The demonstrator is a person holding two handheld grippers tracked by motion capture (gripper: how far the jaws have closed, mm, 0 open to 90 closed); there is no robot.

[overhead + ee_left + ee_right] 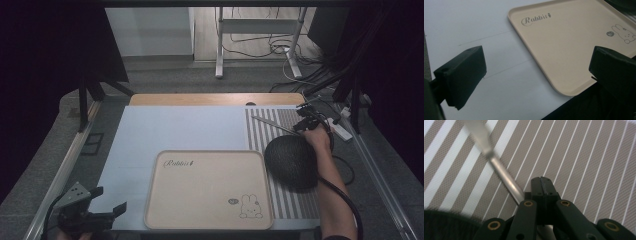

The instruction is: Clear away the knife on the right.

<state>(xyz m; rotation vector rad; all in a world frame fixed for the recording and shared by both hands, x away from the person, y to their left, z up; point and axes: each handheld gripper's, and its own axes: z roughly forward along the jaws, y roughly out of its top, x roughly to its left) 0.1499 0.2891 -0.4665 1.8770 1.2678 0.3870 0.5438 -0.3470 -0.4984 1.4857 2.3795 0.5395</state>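
Gripping metal utensil (499, 170), right tongs (541, 185); close-up shows jaws pressed together.

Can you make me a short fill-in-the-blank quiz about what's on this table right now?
1. The right gripper is shut on a ____ utensil over the striped mat.
2. The word printed on the beige tray reads ____.
3. The left gripper has its jaws ____.
4. The dark round bowl sits on the tray's ____ side in the high view.

Missing words: metal; Rabbit; open; right
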